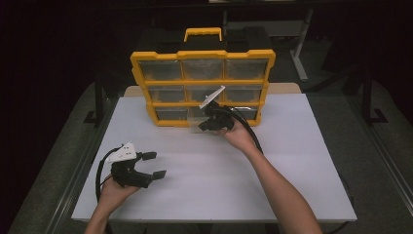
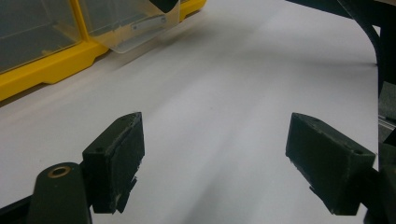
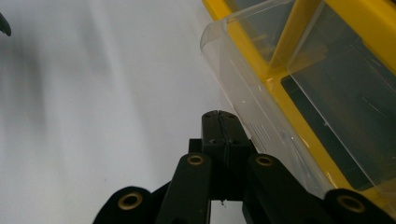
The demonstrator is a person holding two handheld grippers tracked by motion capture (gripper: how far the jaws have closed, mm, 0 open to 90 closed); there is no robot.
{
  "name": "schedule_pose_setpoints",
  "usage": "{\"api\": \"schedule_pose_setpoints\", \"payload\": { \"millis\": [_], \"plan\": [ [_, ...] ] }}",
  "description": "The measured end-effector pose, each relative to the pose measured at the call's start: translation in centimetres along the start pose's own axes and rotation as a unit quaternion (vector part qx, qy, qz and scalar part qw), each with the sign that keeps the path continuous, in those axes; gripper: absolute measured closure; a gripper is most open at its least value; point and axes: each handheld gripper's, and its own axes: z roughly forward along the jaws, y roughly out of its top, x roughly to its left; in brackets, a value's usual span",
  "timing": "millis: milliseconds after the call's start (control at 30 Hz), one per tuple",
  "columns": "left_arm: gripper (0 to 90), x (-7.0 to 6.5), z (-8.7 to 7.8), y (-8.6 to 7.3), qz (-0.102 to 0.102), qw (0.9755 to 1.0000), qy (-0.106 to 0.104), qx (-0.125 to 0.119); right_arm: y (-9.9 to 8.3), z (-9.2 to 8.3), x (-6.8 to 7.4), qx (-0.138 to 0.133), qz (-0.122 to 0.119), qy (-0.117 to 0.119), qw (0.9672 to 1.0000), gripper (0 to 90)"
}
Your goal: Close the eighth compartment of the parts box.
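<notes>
A yellow organizer [image 1: 202, 87] with several clear drawers stands upright at the back of the white table [image 1: 292, 146]. Its bottom middle drawer [image 1: 195, 123] is pulled partway out. My right gripper [image 1: 204, 126] is at that drawer's front. In the right gripper view the jaws [image 3: 219, 122] are shut flat together with nothing between them, and the clear drawer wall [image 3: 243, 79] lies right beside their tip. My left gripper [image 1: 155, 165] rests near the table's front left. Its jaws are open [image 2: 217, 163] over bare table, well apart from the organizer [image 2: 56, 65].
The organizer has a yellow carry handle [image 1: 202, 33] on top. Cables trail from both grippers across the table. A dark floor and a metal stand [image 1: 299, 53] lie beyond the table's far right edge.
</notes>
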Motion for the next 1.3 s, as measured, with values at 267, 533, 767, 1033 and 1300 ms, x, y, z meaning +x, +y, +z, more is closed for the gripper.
{"api": "schedule_pose_setpoints", "payload": {
  "millis": [267, 533, 767, 1033, 1300],
  "plan": [
    [19.5, 0.1, -0.1, 0.0, 0.001, 1.0000, 0.002, 0.000, 0.3, 0.1, -0.3, 0.003, -0.001, -0.003, 1.0000, 88.9],
    [19.7, 0.2, -0.1, -0.1, 0.001, 1.0000, 0.004, 0.000, 0.6, 0.3, -0.6, 0.003, -0.003, -0.008, 1.0000, 88.9],
    [19.7, 0.2, -0.1, -0.1, 0.000, 1.0000, 0.005, 0.000, 0.6, 0.3, -0.8, 0.001, 0.000, -0.009, 1.0000, 88.9],
    [19.7, 0.1, -0.1, -0.1, 0.002, 1.0000, 0.004, 0.000, 0.8, 0.1, -1.2, 0.000, 0.001, -0.014, 0.9999, 88.9],
    [19.7, 0.2, -0.1, -0.1, 0.001, 1.0000, 0.003, 0.001, 1.0, 0.0, -1.3, 0.001, 0.007, -0.018, 0.9998, 88.9]
  ]
}}
